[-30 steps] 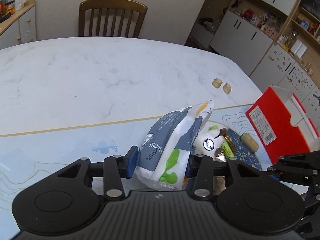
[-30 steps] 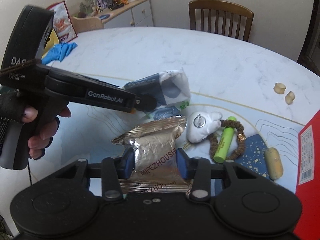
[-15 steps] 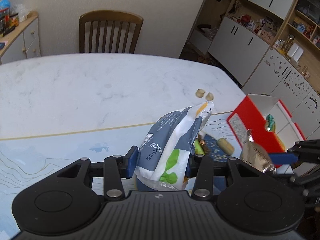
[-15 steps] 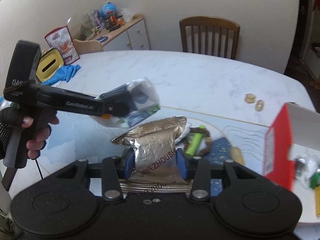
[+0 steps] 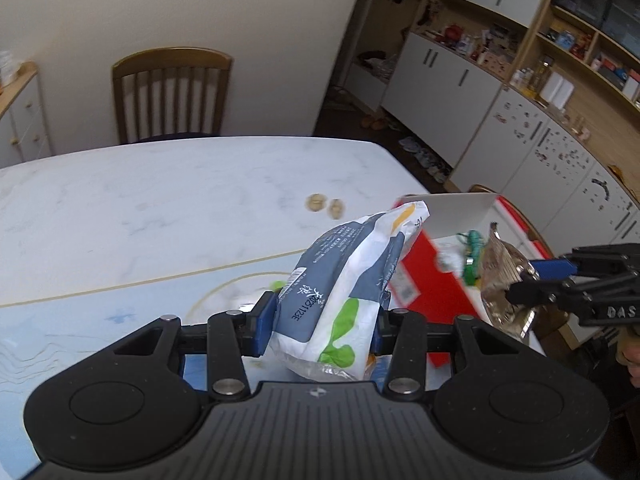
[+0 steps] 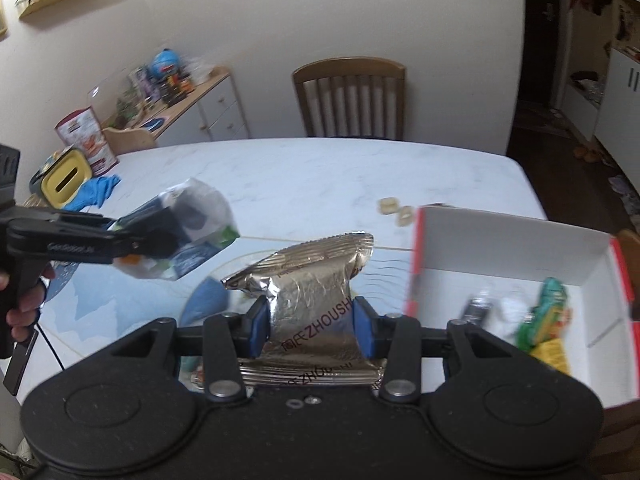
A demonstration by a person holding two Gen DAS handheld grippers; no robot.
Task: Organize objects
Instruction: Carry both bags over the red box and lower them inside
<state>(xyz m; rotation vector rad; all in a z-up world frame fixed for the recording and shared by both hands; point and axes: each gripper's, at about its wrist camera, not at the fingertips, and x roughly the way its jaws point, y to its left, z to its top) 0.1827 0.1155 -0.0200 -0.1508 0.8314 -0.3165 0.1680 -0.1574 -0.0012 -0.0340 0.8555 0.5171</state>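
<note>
My left gripper [image 5: 320, 322] is shut on a white, grey-blue and green snack bag [image 5: 344, 280], held up above the table. My right gripper [image 6: 310, 324] is shut on a crinkled silver foil packet [image 6: 308, 284], also lifted. In the left wrist view the foil packet [image 5: 500, 272] hangs in the right gripper over the red box [image 5: 432, 284]. The right wrist view shows the snack bag [image 6: 188, 232] in the left gripper to the left. The red box with white inside [image 6: 516, 248] sits at the table's right edge and holds several small items.
Two small beige pieces [image 5: 326, 205] lie on the white marble table [image 5: 160, 200]. A blue mat [image 6: 100, 300] covers the near part. A wooden chair [image 6: 352, 96] stands at the far side. A yellow container and blue cloth [image 6: 80, 184] lie at far left.
Both grippers have risen from the table and swung right toward the red box, each keeping its packet. The toy, bracelet and green tube left on the mat have dropped out of sight.
</note>
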